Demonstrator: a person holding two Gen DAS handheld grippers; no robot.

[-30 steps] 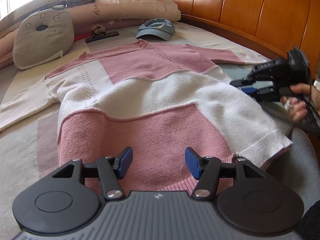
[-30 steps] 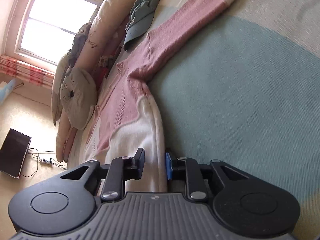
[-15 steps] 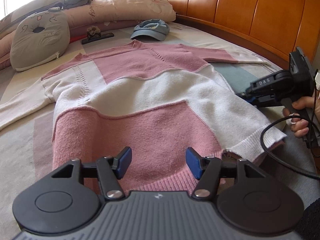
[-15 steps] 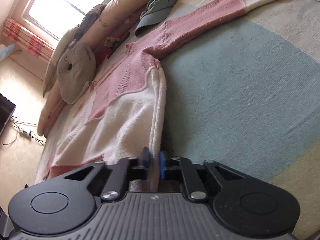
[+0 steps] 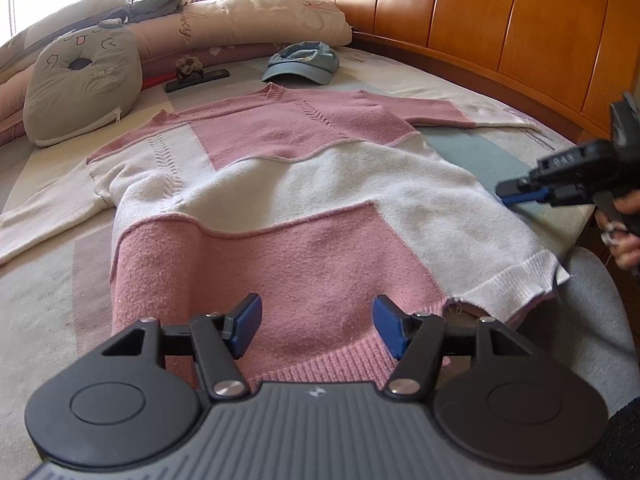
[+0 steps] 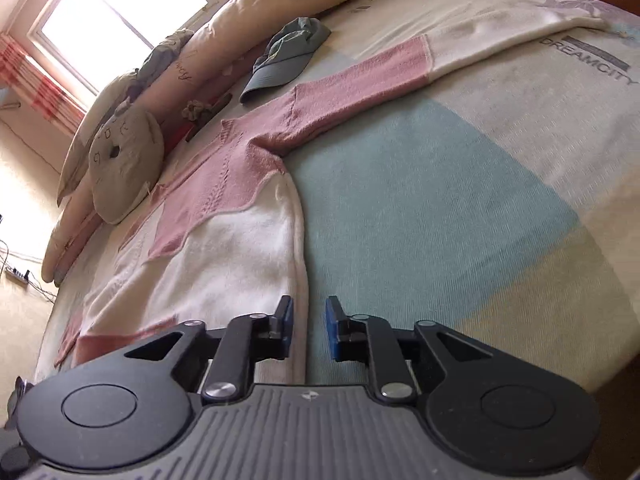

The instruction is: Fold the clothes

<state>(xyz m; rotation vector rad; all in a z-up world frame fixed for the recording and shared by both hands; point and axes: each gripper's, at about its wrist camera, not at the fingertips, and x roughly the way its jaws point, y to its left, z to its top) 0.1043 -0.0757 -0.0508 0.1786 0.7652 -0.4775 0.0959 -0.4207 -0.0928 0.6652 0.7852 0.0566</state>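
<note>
Pink-and-white sweater (image 5: pixel 288 200) flat on bed (image 6: pixel 460 208), long axis running hem-to-collar away from jaws. Left gripper (image 5: pixel 316 330) spread above hem. Right gripper (image 6: pixel 308 326) part-spread astride sweater's right side edge, nearer.

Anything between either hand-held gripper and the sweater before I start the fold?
Nothing visible. The left hand-held gripper hangs open right over the hem of the sweater. The right hand-held gripper sits open at the sweater's side edge, with only bedsheet beside it. The cap lies beyond the collar, clear of both.
</note>
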